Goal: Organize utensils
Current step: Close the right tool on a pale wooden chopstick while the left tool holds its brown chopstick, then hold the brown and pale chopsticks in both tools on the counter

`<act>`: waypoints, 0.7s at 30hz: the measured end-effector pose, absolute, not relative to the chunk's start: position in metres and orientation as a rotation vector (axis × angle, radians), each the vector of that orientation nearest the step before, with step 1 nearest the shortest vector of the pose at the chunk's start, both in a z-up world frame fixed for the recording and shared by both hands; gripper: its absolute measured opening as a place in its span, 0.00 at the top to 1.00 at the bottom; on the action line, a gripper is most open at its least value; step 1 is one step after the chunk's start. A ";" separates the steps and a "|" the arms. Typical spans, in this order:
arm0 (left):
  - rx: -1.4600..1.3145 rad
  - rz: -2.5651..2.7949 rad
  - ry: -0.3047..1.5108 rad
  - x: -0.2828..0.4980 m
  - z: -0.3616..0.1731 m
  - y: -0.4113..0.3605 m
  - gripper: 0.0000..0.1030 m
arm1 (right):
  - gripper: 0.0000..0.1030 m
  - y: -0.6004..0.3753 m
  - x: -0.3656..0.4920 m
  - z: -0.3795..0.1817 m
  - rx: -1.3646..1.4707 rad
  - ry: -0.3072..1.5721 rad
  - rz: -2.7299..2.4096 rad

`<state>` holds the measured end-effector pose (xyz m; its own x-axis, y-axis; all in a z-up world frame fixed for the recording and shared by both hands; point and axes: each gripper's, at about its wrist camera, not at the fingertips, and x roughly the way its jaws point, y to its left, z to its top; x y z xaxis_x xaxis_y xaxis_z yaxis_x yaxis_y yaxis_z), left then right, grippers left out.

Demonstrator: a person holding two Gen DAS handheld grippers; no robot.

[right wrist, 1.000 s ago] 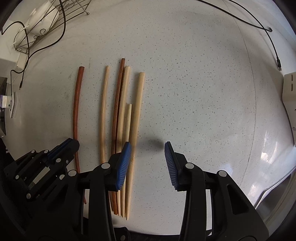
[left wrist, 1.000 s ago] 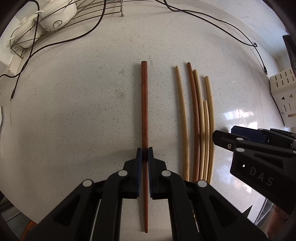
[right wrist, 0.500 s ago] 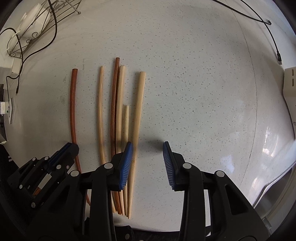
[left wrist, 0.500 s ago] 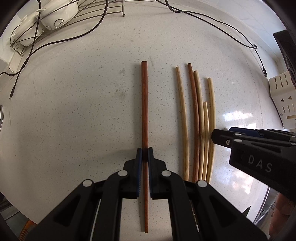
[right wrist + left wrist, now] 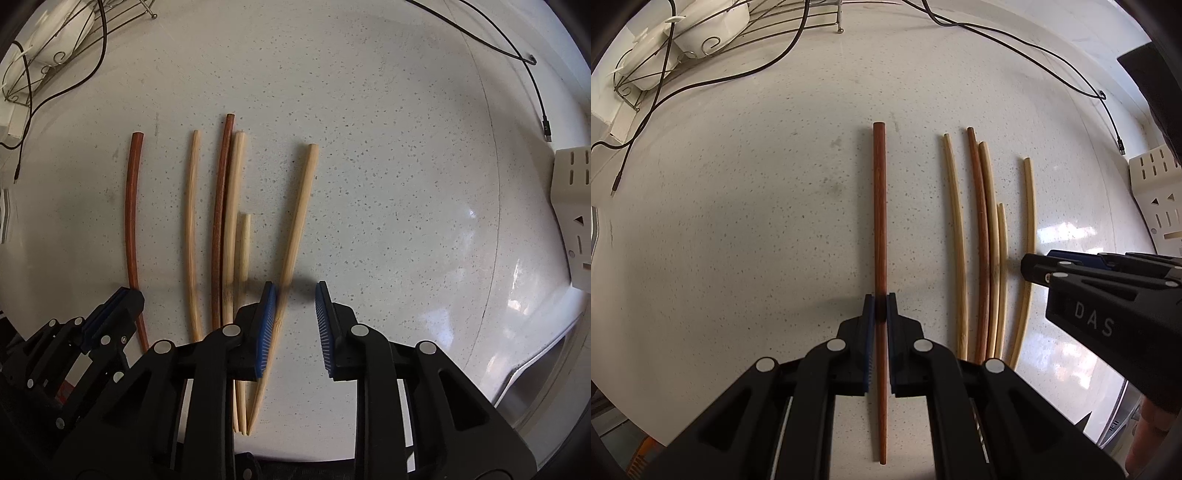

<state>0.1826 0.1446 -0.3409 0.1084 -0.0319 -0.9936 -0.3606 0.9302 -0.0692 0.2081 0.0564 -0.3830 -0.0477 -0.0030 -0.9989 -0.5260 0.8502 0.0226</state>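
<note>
Since a second ago, the pale chopstick at the right edge of the group is lying skewed, its far end swung out to the right and away from its neighbours, while its near tip is staying close to theirs. All the sticks are slim, round and tapering, lying on a white speckled stone counter that is glossy enough to show window glare. Four more are resting in the group: a pale one standing apart on the left, a dark reddish-brown one touching a pale one, and a shorter pale one beside those. The right tool is straddling the skewed chopstick, its ribbed blue pads having just been closing; the left pad is touching the stick and the right pad is standing clear of it, so nothing is clamped. The left tool is gripping a red-brown chopstick tightly between nearly closed jaws, well left of the group. That stick is lying flat on the counter, running straight away from the camera, thick end far and thin tip near. Black cables are trailing across the far counter by a wire rack.
</note>
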 end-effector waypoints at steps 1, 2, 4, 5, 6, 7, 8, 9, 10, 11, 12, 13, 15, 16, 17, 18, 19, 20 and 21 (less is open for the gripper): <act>-0.328 0.250 1.450 0.183 -0.341 0.144 0.94 | 0.82 0.057 0.209 -0.383 -0.435 1.573 0.442; -0.329 0.250 1.449 0.183 -0.341 0.144 0.94 | 0.86 0.058 0.209 -0.383 -0.444 1.571 0.435; -0.333 0.249 1.448 0.183 -0.341 0.144 0.94 | 0.88 0.063 0.205 -0.386 -0.465 1.562 0.437; -0.334 0.249 1.447 0.182 -0.341 0.145 0.94 | 0.88 0.064 0.204 -0.387 -0.474 1.559 0.441; -0.334 0.249 1.447 0.182 -0.341 0.145 0.94 | 0.88 0.066 0.204 -0.387 -0.484 1.557 0.447; -0.334 0.250 1.446 0.182 -0.341 0.145 0.94 | 0.89 0.065 0.208 -0.386 -0.492 1.556 0.455; -0.333 0.250 1.446 0.182 -0.341 0.145 0.94 | 0.90 0.067 0.208 -0.386 -0.502 1.554 0.461; -0.333 0.251 1.446 0.182 -0.341 0.145 0.94 | 0.92 0.067 0.205 -0.387 -0.507 1.548 0.471; -0.335 0.251 1.445 0.181 -0.341 0.145 0.94 | 0.93 0.069 0.204 -0.387 -0.515 1.543 0.481; -0.337 0.250 1.445 0.182 -0.341 0.145 0.94 | 0.94 0.069 0.205 -0.387 -0.518 1.543 0.495; -0.338 0.249 1.445 0.182 -0.341 0.146 0.94 | 0.94 0.069 0.206 -0.387 -0.513 1.548 0.507; -0.338 0.249 1.445 0.182 -0.341 0.146 0.94 | 0.94 0.067 0.207 -0.386 -0.510 1.553 0.515; -0.335 0.251 1.445 0.182 -0.341 0.146 0.94 | 0.94 0.065 0.208 -0.386 -0.504 1.561 0.531; -0.333 0.252 1.445 0.182 -0.341 0.146 0.94 | 0.94 0.065 0.209 -0.385 -0.502 1.563 0.537; -0.331 0.252 1.445 0.182 -0.341 0.146 0.94 | 0.94 0.064 0.209 -0.385 -0.502 1.563 0.543; -0.330 0.253 1.446 0.182 -0.341 0.145 0.94 | 0.94 0.065 0.209 -0.384 -0.503 1.562 0.546; -0.328 0.254 1.446 0.182 -0.341 0.144 0.94 | 0.94 0.062 0.207 -0.385 -0.506 1.559 0.548; -0.325 0.254 1.447 0.183 -0.341 0.144 0.94 | 0.94 0.062 0.207 -0.384 -0.508 1.557 0.549; -0.323 0.254 1.447 0.183 -0.341 0.144 0.94 | 0.94 0.062 0.207 -0.383 -0.508 1.556 0.548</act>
<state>0.1831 0.1435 -0.3407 0.1092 -0.0246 -0.9937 -0.3613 0.9303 -0.0627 0.2068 0.0617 -0.3830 -0.0548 0.0075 -0.9985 -0.6201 0.7835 0.0399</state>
